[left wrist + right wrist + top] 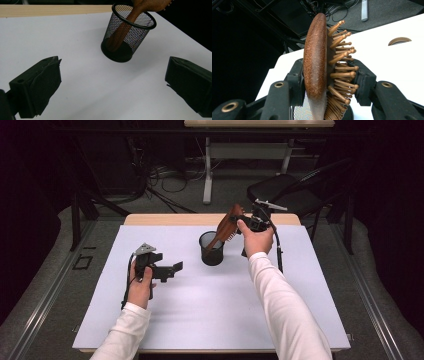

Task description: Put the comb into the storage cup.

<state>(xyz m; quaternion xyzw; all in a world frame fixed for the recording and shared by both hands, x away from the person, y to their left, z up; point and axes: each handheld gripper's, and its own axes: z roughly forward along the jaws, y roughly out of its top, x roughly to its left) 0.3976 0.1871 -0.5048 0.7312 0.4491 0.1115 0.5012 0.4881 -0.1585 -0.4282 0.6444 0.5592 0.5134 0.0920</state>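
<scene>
Nearest the person, the left gripper (pixel 172 268) rests low over the white table (pixel 200 310) with its jaws spread wide and nothing between them. Beyond it, the black mesh cup (pixel 128 35) stands upright near the middle of the table, and the handle of the wooden hairbrush (pixel 319 62) slants down inside it while the right gripper (pixel 239 224) clamps the brush head, one jaw on its back and one on its bristles. Behind the table a dark chair (pixel 287 190) and loose cables (pixel 165 180) sit on the grey floor.
</scene>
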